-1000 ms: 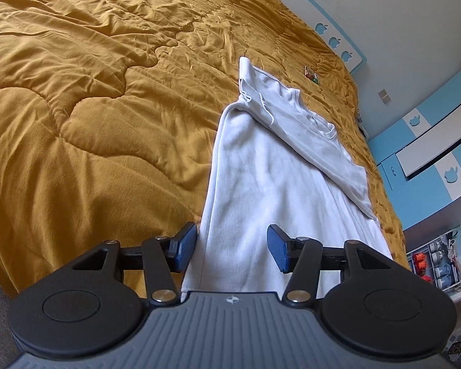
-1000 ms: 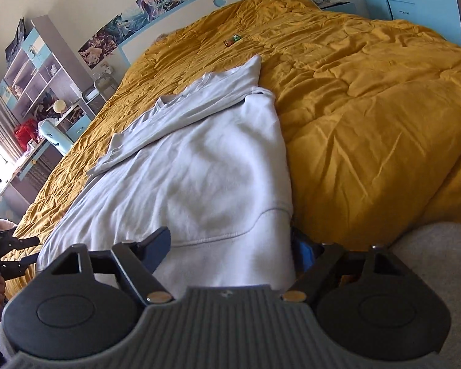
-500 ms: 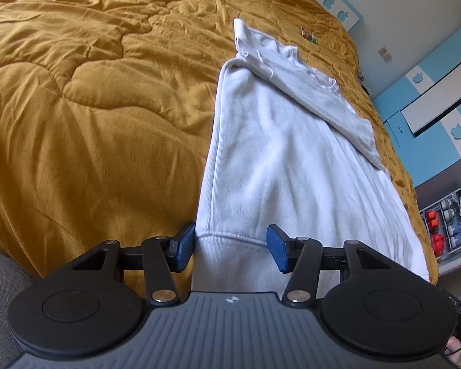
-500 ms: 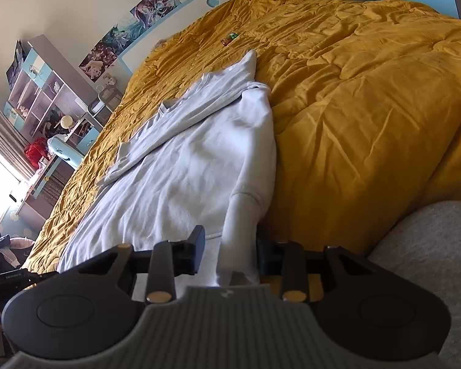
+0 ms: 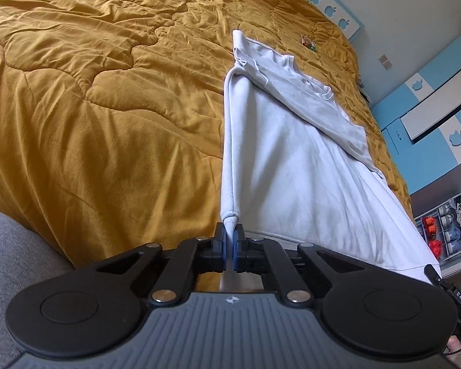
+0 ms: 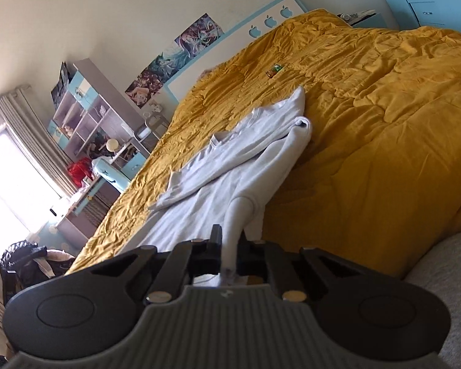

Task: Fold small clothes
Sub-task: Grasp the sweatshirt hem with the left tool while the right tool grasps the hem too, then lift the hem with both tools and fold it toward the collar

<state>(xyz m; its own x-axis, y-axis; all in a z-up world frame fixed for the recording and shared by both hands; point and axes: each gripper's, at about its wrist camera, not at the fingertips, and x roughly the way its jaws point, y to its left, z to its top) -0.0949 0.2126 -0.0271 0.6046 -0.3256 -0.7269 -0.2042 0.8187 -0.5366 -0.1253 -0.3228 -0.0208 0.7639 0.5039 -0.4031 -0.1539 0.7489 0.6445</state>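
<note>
Left wrist view: a mustard-yellow quilt (image 5: 92,98) covers a wide bed, wrinkled and puffed in stitched waves. A white sweatshirt (image 5: 292,166) lies along the bed's right part, its top section folded across at the far end. A small coloured wrapper (image 5: 309,43) sits on the quilt beyond it, well apart. At the far end stands a headboard (image 5: 332,9) with blue apple shapes; at right are blue and white cupboards (image 5: 430,104) and a shelf with small orange and blue things. The left gripper (image 5: 230,240) points down toward the near edge of the bed, fingers pressed together, pinching the near left corner of the sweatshirt's hem, which rises from the quilt in a narrow ridge. Left of the garment the quilt is wide and bare; a grey carpet strip shows at the lower left.

Right wrist view: the same quilt (image 6: 384,123) fills the right side, with the sweatshirt (image 6: 230,166) lying toward its left edge. Posters (image 6: 175,58) hang on the cream wall above the headboard (image 6: 270,21), a shelf unit (image 6: 89,117) stands beside a bright curtained window, and a desk sits below. The right gripper (image 6: 229,246) points slightly downward, tilted, its fingers closed on the hem's other near corner, lifted into a standing fold. The wrapper (image 6: 275,70) lies far off. Right of the garment the quilt is open.
</note>
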